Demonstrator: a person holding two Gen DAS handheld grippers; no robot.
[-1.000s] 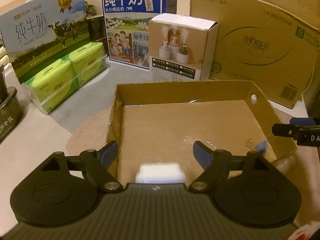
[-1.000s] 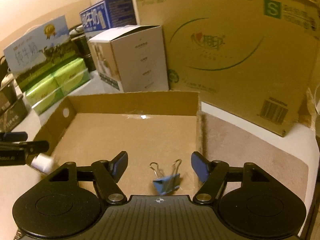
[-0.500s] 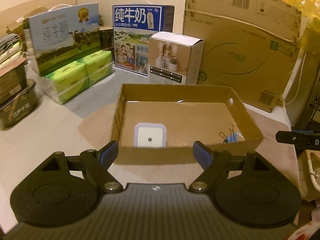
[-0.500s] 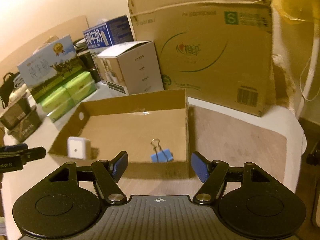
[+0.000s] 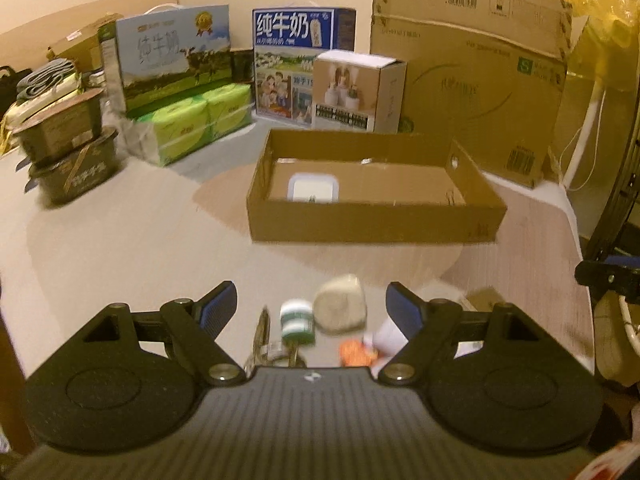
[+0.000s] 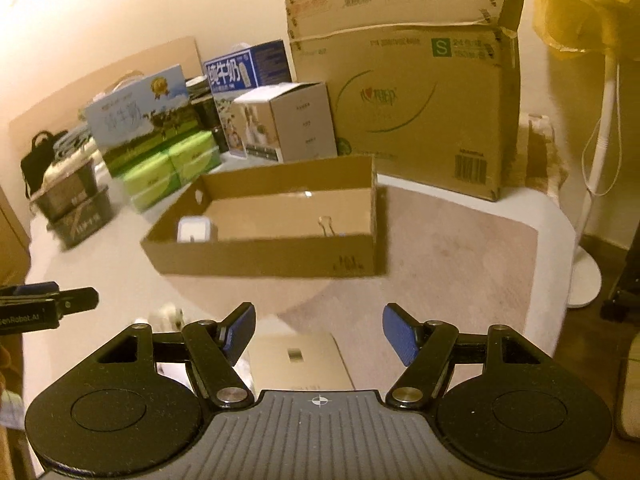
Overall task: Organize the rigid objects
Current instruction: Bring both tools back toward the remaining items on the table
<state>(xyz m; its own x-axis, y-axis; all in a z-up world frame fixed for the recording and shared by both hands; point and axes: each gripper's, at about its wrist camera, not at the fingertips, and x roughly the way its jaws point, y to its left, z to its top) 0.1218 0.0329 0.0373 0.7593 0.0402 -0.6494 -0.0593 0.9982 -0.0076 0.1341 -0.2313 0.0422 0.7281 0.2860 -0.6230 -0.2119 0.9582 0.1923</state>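
A shallow cardboard tray (image 5: 372, 220) (image 6: 256, 256) sits mid-table. Inside it lie a white square device (image 5: 313, 187) (image 6: 194, 230) and a binder clip (image 6: 329, 226), mostly hidden by the front wall. My left gripper (image 5: 308, 306) stands open with nothing between its fingers, well short of the tray, above a cluster of small items: a beige stone-like lump (image 5: 341, 309), a small green-and-white jar (image 5: 297, 320), an orange piece (image 5: 357, 352) and a metal ring (image 5: 262, 332). My right gripper (image 6: 319, 330) is open and holds nothing, above a flat tan box (image 6: 298, 362).
Behind the tray stand two milk cartons (image 5: 176, 54) (image 5: 298, 60), green tissue packs (image 5: 192, 124), a white product box (image 5: 356, 92) and a large cardboard box (image 5: 468, 72). Dark bowls (image 5: 68, 152) are stacked at the left. A white fan stand (image 6: 596, 160) rises at the right, past the table edge.
Both grippers have pulled back from over the tray, leaving the white device and the binder clip inside it. The small items near the table's front have come into view.
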